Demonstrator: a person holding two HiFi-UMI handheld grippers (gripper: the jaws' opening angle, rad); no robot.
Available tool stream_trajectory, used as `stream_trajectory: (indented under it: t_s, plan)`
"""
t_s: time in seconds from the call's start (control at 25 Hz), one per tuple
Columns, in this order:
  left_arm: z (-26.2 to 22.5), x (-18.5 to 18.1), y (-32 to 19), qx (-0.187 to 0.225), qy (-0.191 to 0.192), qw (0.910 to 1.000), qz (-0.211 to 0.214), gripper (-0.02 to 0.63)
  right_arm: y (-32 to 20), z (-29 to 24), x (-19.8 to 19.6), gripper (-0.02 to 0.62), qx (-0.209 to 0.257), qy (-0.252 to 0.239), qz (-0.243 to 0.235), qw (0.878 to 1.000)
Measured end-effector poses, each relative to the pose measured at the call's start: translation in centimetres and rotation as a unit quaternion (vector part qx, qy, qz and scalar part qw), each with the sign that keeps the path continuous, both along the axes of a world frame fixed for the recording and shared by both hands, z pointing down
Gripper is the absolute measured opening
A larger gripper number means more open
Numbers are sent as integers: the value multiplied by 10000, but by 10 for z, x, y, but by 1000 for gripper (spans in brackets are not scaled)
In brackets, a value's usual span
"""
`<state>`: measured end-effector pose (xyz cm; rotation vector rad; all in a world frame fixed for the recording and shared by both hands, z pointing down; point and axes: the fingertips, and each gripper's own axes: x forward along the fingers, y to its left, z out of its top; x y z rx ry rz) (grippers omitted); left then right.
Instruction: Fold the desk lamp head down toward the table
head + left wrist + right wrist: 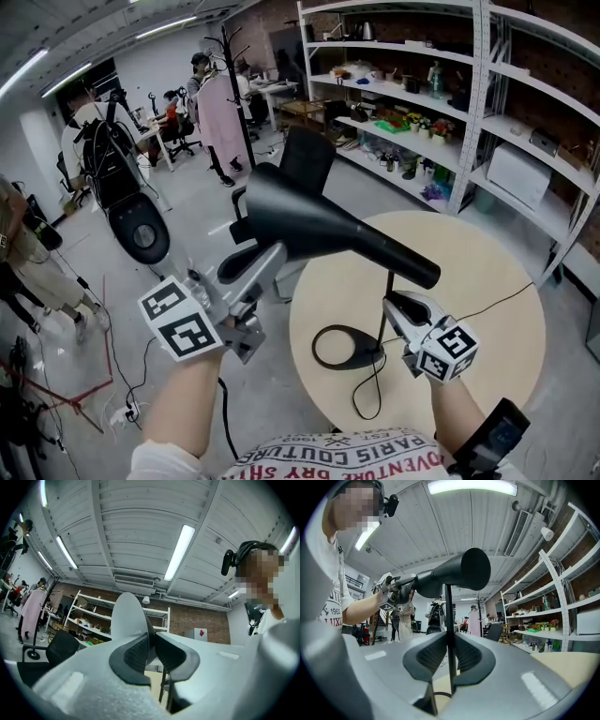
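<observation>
A black desk lamp stands on the round beige table (pixel 487 309). Its cone-shaped head (pixel 319 225) lies nearly level, wide end to the left, atop a thin stem (pixel 387 286) that rises from a ring base (pixel 349 347). My left gripper (pixel 258 264) is shut on the rim of the head's wide end; in the left gripper view the pale shade rim (pixel 129 618) is pinched between the pads (pixel 136 653). My right gripper (pixel 394 305) is shut on the stem (pixel 448 620), low down, below the lamp head (pixel 459 571). The right gripper view also shows the left gripper (pixel 393 590).
The lamp's black cable (pixel 375 384) loops across the table toward me. A black office chair (pixel 305 159) stands just behind the table. Metal shelves (pixel 487 112) with goods line the right side. A coat rack (pixel 230 84) and people sit farther back on the left.
</observation>
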<state>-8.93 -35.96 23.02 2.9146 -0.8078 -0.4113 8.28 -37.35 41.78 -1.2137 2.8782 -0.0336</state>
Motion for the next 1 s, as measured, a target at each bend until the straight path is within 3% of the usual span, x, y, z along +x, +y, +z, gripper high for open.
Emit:
stream_trajectory:
  t_s: [1.0]
  plan:
    - [70, -8, -7, -931, 872, 9918, -105, 51, -4, 6, 3, 54, -145, 78, 10, 9999]
